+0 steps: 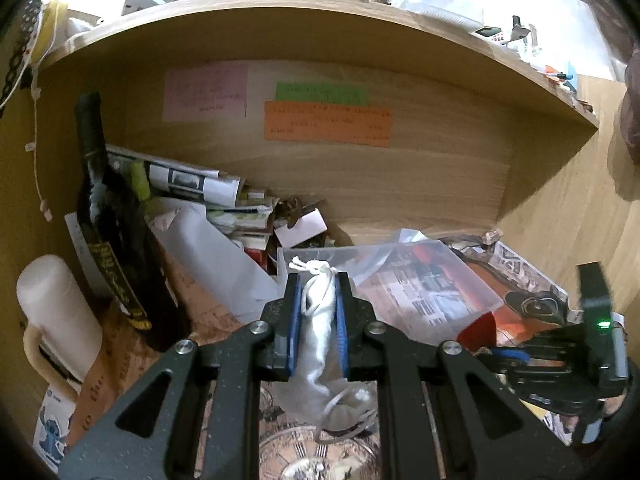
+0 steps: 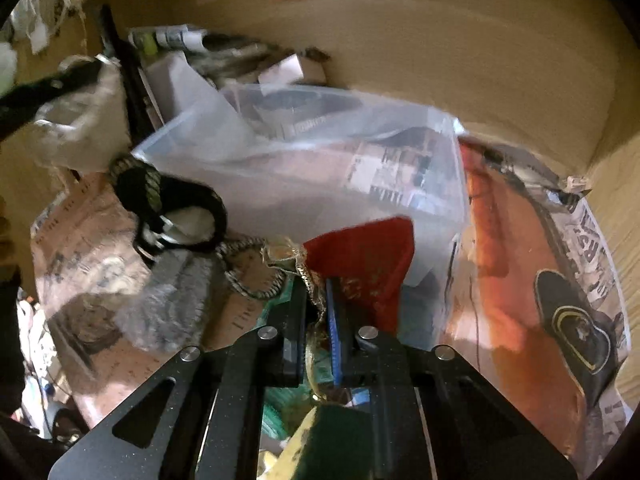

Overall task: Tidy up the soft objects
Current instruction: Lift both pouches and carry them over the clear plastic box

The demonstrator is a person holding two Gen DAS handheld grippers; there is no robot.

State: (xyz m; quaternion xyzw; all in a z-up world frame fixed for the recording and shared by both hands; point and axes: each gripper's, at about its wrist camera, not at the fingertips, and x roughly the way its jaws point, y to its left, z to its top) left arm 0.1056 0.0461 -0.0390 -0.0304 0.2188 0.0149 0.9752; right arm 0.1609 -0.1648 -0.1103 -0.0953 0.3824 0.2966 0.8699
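Note:
My left gripper [image 1: 318, 280] is shut on a white drawstring pouch [image 1: 320, 332], which hangs down between the blue pads above the cluttered desk. My right gripper [image 2: 316, 284] is shut on the gold cord of a red cloth pouch [image 2: 368, 256], which lies against a clear plastic bag [image 2: 304, 160]. The right gripper also shows at the right edge of the left wrist view [image 1: 592, 320]. A grey fuzzy item [image 2: 164, 304] and a black and white strap item [image 2: 176, 212] lie left of the red pouch.
A dark bottle [image 1: 108, 220] and a white flask [image 1: 56, 312] stand at the left. Rolled papers [image 1: 184, 180] pile at the back under a wooden shelf [image 1: 320, 32]. A clear plastic bag [image 1: 420, 280] and an orange printed bag [image 2: 532, 272] lie to the right.

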